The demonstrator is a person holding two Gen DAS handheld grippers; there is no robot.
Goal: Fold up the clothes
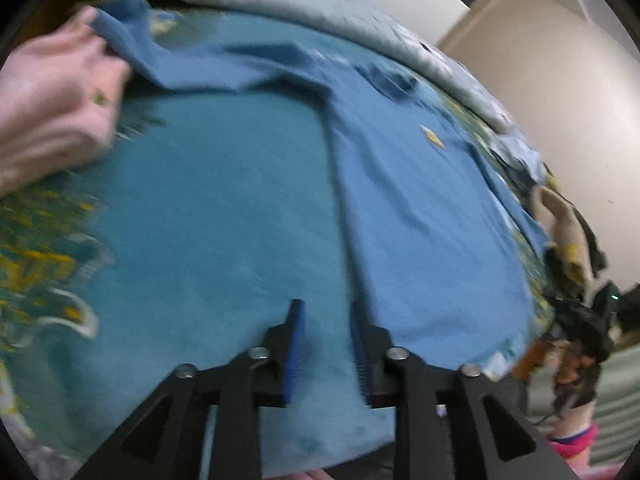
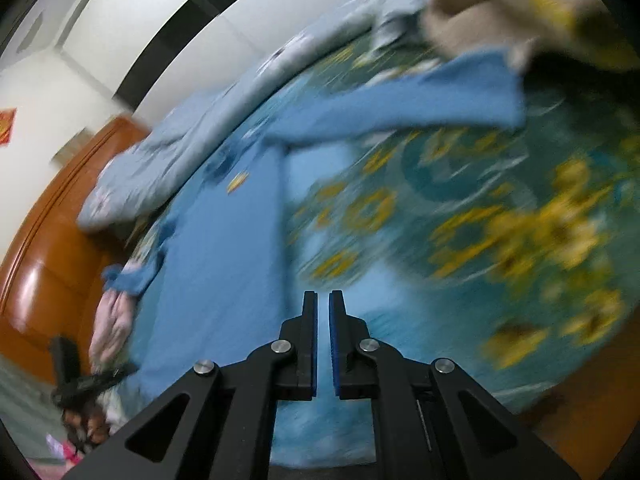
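Nearby, pale quilt, pink garment beside blue shirt, left gripper parted and empty, right gripper pressed together.

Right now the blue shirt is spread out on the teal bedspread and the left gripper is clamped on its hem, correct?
Not quite. The blue shirt does lie spread on the teal bedspread, but the left gripper is not clamped on it: the left wrist view shows its fingers apart with only bedspread between them, the shirt's edge just beside the right finger.

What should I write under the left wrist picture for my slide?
The left gripper, jaws apart and empty, hovers beside a blue shirt spread on a teal sheet.
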